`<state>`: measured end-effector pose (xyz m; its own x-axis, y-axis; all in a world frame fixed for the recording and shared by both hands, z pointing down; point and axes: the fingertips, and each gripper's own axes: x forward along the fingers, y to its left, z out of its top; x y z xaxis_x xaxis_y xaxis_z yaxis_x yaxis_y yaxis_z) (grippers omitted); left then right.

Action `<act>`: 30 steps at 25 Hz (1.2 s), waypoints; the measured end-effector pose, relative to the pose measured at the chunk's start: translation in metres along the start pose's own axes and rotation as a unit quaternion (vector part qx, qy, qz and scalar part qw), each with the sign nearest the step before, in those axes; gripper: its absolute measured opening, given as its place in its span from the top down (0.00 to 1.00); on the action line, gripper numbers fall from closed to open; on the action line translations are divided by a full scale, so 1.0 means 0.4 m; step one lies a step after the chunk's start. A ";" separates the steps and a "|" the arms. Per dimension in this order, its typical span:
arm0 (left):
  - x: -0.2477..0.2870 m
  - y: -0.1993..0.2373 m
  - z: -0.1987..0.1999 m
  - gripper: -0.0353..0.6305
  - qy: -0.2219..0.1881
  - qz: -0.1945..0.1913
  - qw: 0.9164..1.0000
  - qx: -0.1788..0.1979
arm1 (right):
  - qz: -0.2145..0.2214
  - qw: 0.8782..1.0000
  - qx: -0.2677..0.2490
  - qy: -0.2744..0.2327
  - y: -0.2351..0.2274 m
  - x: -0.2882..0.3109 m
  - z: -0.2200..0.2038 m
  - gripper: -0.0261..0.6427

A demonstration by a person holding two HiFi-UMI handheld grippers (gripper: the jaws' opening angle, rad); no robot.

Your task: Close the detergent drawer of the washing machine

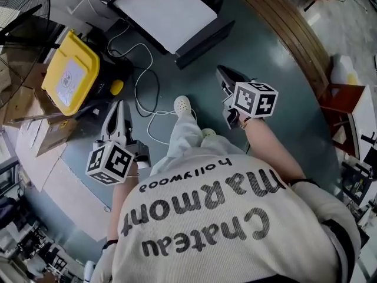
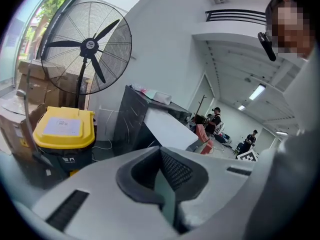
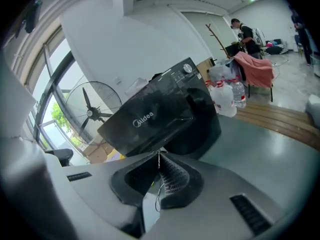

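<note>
The washing machine (image 1: 162,10) stands at the top of the head view, with a white top and a dark body. In the right gripper view its black front (image 3: 150,119) carries a brand name and a knob (image 3: 187,68). I cannot make out the detergent drawer in any view. My left gripper (image 1: 120,108) hangs over the floor, left of the machine, with its jaws shut and nothing in them. My right gripper (image 1: 224,74) is also shut and empty. It points at the machine's front from a short way off and touches nothing. In the left gripper view the machine (image 2: 150,121) sits ahead, slightly to the right.
A yellow-lidded bin (image 1: 70,75) and cardboard boxes (image 1: 47,134) stand left of the machine, beside a large floor fan (image 2: 87,49). Cables (image 1: 147,93) trail over the grey floor. Water bottles (image 3: 225,96) and a wooden platform (image 1: 294,34) lie to the right. People (image 2: 216,116) stand far behind.
</note>
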<state>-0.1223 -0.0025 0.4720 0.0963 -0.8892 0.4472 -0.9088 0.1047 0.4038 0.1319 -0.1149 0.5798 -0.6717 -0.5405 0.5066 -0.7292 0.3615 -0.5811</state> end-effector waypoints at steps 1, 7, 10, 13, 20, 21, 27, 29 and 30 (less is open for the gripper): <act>0.013 0.012 0.001 0.94 0.004 0.000 1.000 0.002 | -0.001 1.000 0.012 -0.001 -0.012 0.021 -0.006 0.92; 0.051 0.081 -0.008 0.94 0.023 0.011 1.000 0.001 | 0.005 0.994 0.103 -0.027 -0.065 0.108 -0.023 0.91; 0.065 0.098 -0.020 0.94 0.032 0.010 0.999 -0.005 | 0.017 0.988 0.146 -0.050 -0.076 0.128 -0.014 0.91; 0.069 0.105 -0.031 0.94 0.043 0.009 0.999 -0.010 | 0.039 0.980 0.182 -0.067 -0.072 0.145 0.006 0.78; 0.083 0.141 0.006 0.94 0.040 0.016 0.999 -0.017 | 0.093 0.950 0.285 -0.088 -0.059 0.193 0.041 0.74; 0.082 0.141 0.010 0.94 0.038 0.017 0.999 -0.018 | 0.097 0.948 0.290 -0.086 -0.059 0.195 0.042 0.74; 0.090 0.139 0.051 0.94 0.026 0.018 0.999 -0.016 | 0.113 0.940 0.316 -0.063 -0.043 0.210 0.022 0.74; 0.097 0.141 0.063 0.94 0.025 0.017 0.999 -0.017 | 0.099 0.939 0.323 -0.058 -0.050 0.208 0.015 0.77; 0.100 0.142 0.071 0.94 0.024 0.016 0.999 -0.016 | 0.103 0.937 0.329 -0.059 -0.048 0.208 0.015 0.78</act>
<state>-0.1815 -0.0448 0.4902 0.0879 -0.8632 0.4972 -0.8979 0.1475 0.4147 0.0910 -0.1714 0.6293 -0.7420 -0.6048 0.2893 -0.3207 -0.0588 -0.9454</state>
